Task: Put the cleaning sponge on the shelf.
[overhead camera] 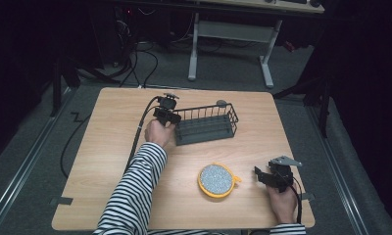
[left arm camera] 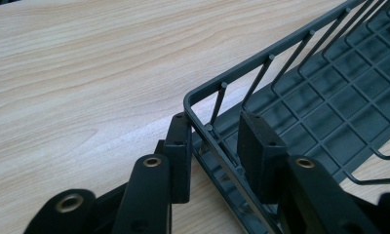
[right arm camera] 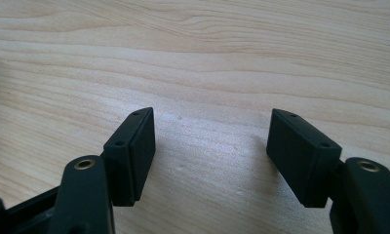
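Your left tongs [left arm camera: 215, 151] straddle the stiff, light wire basket [left arm camera: 329, 97] rim, not yet clenched; grip there. Right tongs [right arm camera: 212, 156] gape, released.

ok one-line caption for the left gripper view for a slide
Left gripper straddling the end rim of the dark grey wire basket, one jaw outside and one inside, on the light wooden table.

Bare table [overhead camera: 110, 147] left — basket [overhead camera: 206, 122], lid [overhead camera: 216, 179] mid-table
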The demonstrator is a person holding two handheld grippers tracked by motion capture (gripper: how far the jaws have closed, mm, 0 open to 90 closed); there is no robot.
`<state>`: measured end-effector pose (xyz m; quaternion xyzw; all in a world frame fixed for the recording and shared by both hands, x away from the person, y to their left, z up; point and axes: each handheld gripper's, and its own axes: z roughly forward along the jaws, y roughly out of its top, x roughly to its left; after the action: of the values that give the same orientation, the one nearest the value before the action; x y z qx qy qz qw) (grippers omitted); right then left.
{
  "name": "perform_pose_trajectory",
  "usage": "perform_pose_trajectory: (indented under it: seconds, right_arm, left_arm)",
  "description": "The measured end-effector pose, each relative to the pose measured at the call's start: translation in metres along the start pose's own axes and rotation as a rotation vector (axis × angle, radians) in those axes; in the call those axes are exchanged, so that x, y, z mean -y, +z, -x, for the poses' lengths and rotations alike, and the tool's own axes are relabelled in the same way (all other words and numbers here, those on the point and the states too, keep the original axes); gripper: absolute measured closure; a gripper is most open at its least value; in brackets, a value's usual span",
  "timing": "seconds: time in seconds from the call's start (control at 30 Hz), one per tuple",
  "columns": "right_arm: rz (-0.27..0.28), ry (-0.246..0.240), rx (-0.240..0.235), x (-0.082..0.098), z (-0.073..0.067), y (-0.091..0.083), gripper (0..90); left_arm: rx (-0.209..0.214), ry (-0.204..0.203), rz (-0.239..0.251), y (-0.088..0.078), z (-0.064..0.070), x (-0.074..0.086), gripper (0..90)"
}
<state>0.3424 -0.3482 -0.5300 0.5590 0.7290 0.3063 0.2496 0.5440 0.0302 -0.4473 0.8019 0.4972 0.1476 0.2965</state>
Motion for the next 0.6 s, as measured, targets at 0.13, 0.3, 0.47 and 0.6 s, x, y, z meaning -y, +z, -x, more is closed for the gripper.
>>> perform_pose_trajectory:
  seconds: [0.13,0.3,0.47,0.6]
  right_arm:
    - [0.000,0.000,0.000,0.000,0.000,0.000,35.0]
    - [0.000,0.000,0.000,0.000,0.000,0.000,35.0]
    - [0.000,-0.001,0.000,0.000,0.000,0.000,35.0]
    - [0.000,-0.001,-0.001,0.000,0.000,0.000,34.9]
  left_arm:
    - [0.003,-0.005,0.004,-0.003,-0.003,0.005,67.2]
    - [0.003,0.000,0.001,-0.008,-0.007,0.010,67.4]
    - [0.012,-0.001,0.008,-0.012,-0.009,0.018,67.4]
    - [0.016,0.004,0.009,-0.015,-0.009,0.025,67.5]
